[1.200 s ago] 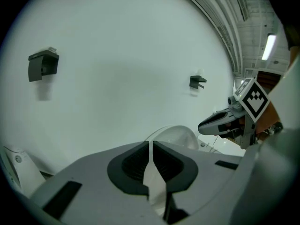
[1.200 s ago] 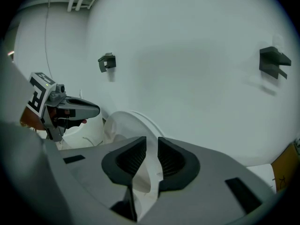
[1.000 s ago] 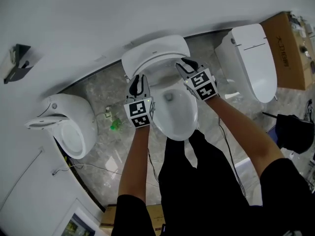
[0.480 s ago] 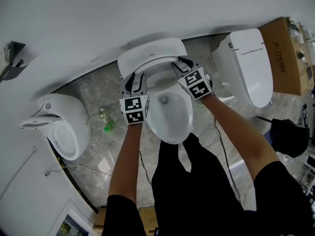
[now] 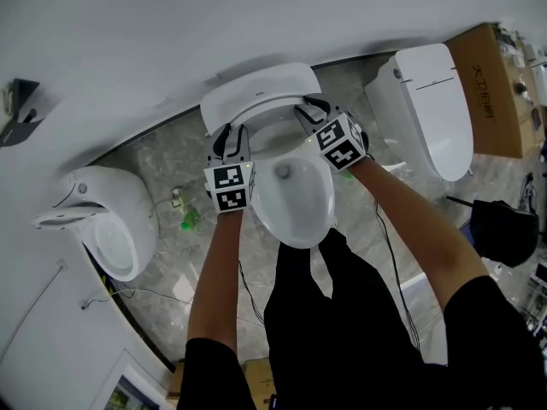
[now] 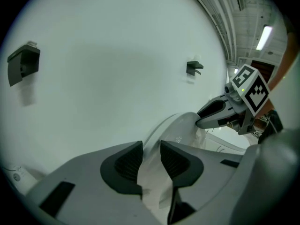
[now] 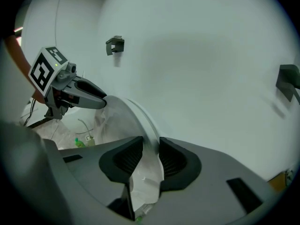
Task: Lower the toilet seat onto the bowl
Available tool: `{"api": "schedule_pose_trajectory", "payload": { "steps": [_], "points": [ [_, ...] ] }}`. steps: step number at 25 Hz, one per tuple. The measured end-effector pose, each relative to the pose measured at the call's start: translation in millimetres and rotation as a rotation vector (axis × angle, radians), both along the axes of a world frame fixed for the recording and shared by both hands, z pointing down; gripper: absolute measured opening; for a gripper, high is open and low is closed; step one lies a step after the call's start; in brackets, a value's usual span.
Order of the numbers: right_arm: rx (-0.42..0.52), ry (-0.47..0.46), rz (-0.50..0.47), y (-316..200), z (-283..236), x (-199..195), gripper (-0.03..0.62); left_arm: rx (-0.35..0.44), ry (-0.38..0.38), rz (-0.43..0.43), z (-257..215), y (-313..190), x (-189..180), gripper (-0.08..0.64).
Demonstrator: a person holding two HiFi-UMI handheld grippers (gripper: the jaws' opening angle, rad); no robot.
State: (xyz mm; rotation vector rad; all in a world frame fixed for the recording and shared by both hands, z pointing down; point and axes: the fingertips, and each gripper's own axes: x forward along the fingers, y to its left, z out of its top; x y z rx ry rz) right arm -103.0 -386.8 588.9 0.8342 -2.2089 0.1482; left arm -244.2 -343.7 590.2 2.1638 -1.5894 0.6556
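Note:
The white toilet seat [image 5: 261, 92] stands raised against the wall above the open bowl [image 5: 295, 190]. My left gripper [image 5: 232, 137] is at the seat's left edge and my right gripper [image 5: 309, 109] at its right edge. In the left gripper view the seat's rim [image 6: 171, 125] runs between the dark pads of the left gripper [image 6: 151, 161], whose jaws are closing on it. In the right gripper view the rim [image 7: 124, 114] likewise fills the gap of the right gripper [image 7: 151, 156], which is also closing. Each view shows the other gripper across the seat.
A second white fixture [image 5: 111, 220] sits at the left and a toilet with its lid down [image 5: 432, 109] at the right. A cardboard box [image 5: 491, 84] stands beyond it. A green bottle [image 5: 190, 220] lies on the marble floor. Black brackets [image 5: 21, 114] hang on the wall.
Both grippers have moved a little up and toward the wall, settling on the two side edges of the raised seat. The seat itself stays upright.

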Motion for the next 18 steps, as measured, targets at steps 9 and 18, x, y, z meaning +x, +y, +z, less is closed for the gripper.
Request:
{"api": "schedule_pose_trajectory", "payload": {
  "steps": [9,18],
  "points": [
    [0.04,0.037,-0.03,9.0,-3.9,3.1,0.107,0.007,-0.008,0.019,-1.0,6.7,4.0,0.135],
    [0.042,0.022,-0.026,14.4,-5.6,5.9,0.106,0.01,-0.022,0.051,-0.1,10.2,6.0,0.135]
  ]
}}
